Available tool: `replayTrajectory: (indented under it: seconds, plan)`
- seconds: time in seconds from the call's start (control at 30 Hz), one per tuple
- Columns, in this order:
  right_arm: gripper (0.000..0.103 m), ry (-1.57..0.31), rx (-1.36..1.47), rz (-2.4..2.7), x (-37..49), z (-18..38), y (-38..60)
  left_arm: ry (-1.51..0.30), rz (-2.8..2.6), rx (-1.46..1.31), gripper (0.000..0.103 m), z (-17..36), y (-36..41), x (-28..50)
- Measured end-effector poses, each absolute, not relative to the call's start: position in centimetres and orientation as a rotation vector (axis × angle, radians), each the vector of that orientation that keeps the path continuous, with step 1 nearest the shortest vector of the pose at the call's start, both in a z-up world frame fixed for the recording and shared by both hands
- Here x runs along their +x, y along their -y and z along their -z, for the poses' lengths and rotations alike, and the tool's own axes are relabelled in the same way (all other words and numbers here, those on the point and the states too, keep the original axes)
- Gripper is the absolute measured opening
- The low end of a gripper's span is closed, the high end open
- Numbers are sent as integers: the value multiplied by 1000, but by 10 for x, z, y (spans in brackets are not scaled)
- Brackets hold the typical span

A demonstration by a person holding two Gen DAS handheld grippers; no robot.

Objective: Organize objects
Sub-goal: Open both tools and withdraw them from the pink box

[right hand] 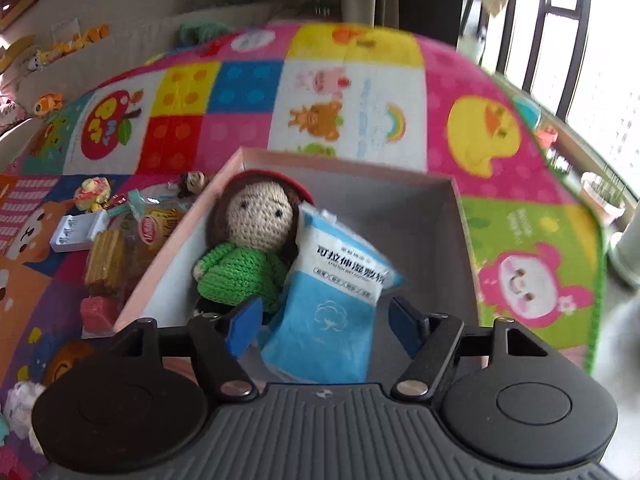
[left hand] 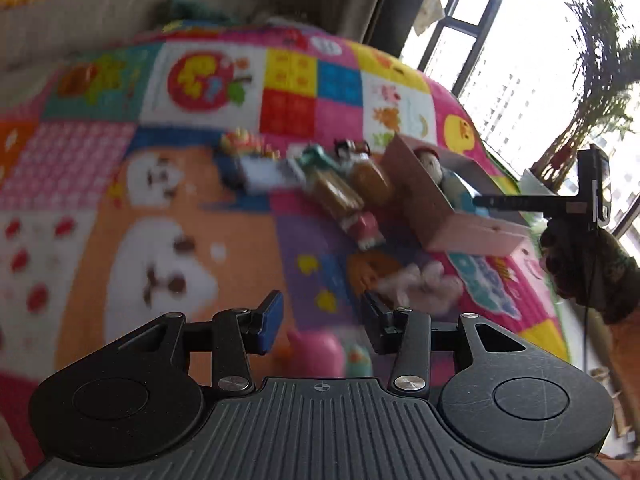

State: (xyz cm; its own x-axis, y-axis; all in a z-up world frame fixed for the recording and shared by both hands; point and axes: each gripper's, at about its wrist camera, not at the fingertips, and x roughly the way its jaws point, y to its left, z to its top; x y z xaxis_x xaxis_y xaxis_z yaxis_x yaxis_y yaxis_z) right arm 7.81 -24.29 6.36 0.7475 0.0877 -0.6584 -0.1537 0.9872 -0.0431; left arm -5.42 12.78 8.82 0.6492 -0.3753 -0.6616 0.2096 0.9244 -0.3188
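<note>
The left gripper [left hand: 320, 320] hangs partly open and empty over a bright play mat [left hand: 180, 200]. On the mat, left to right: a white charger [right hand: 78, 234], snack packs [right hand: 120, 256], then a pink box [right hand: 340, 164] holding a crocheted doll [right hand: 244, 248] and a blue packet [right hand: 332, 312]. The right gripper [right hand: 326, 326] stands wide over the box, its pads either side of the packet and clear of it.

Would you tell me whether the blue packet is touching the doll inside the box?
Touching: the right wrist view shows the blue packet leaning against the doll, overlapping her hair and green sleeve.
</note>
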Motion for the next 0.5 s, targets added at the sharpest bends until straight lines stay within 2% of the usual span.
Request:
replayTrajectory:
  seconds: [0.1,0.23,0.5]
  plan:
    - [87,-621,-131,-159,38,-76,235,-894,349,-292,47,-77,-127,-68]
    - [88,-579,-171,-193,-5,-70,221,-964,326,-425,47,-59,-126,-68]
    - [91,-641,-152,-208,-32,-27,204,-878,228,-458,47,-42,-103,-16]
